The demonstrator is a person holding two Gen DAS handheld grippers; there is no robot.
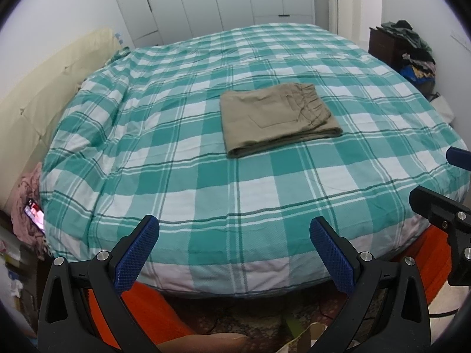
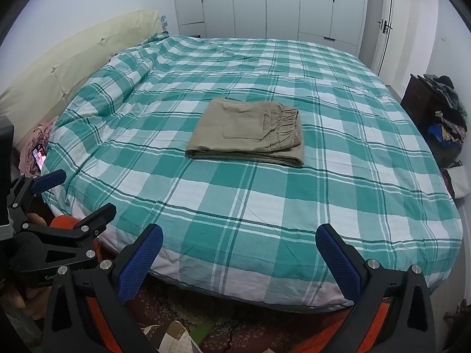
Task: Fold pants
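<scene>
The khaki pants (image 1: 279, 117) sit folded into a flat, roughly rectangular bundle out in the middle of the bed (image 1: 206, 200), well away from both claws. The fabric looks like a matte woven cotton, mostly smooth on top, with a square patch pocket stitched on and a bunched, gathered elastic waistband along the right-hand end. The stacked layers show as a soft rolled edge along the near side. The bundle's long axis runs left to right across the bed, waistband end pointing right, toward the side with the dark wooden cabinet (image 1: 382, 44) heaped with clothes. The bed cover is a teal-and-white plaid with thin dark lines and a fine pebbly weave, smooth near the pants and rumpled toward the cream padded headboard (image 1: 35, 103) on the left. The left claw (image 1: 234, 253) hangs off the near edge of the bed, its two fingers spread wide with nothing between them; the pads are blue with a gridded, knurled texture on black plastic arms with silver bolts. The right claw (image 2: 238, 260) is the same deal, splayed wide and empty above the bed's near edge. White wardrobe doors (image 2: 282, 0) line the far wall.
</scene>
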